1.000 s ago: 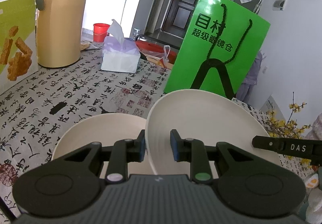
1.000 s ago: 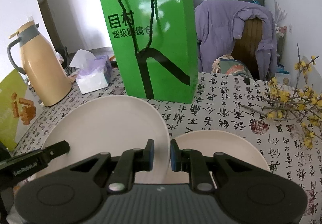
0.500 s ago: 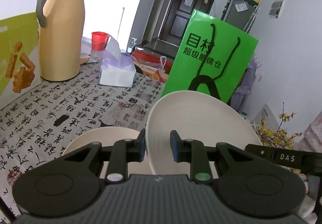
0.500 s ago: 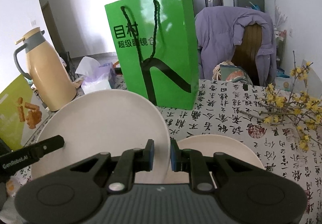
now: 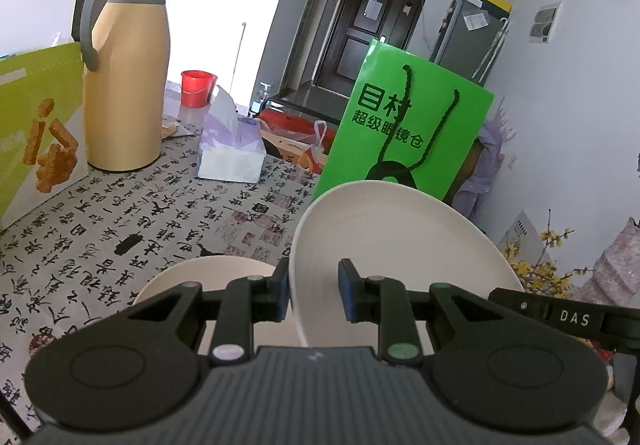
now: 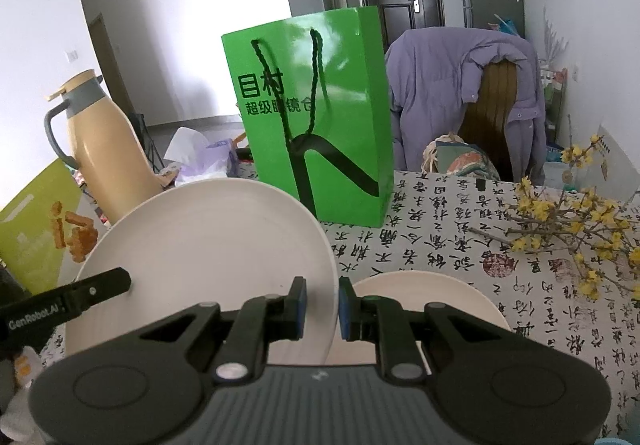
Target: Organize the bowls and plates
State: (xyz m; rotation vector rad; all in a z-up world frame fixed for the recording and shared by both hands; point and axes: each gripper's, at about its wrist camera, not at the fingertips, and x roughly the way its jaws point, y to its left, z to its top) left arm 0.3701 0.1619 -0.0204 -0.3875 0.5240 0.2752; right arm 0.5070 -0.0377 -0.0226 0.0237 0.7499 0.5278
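Plate (image 6: 208, 245) aloft — green bag (image 6: 316, 113) behind — tablecloth (image 6: 460, 229) below

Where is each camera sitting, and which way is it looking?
Left wrist view: sits on the left gripper, looking forward over the held plate toward the thermos and green bag; the right gripper's finger shows at right.
Right wrist view: sits on the right gripper, looking toward the same bag and a purple coat; the left gripper's finger shows at left.
Both share the plate, clamped on opposite edges, plus thermos and bag.
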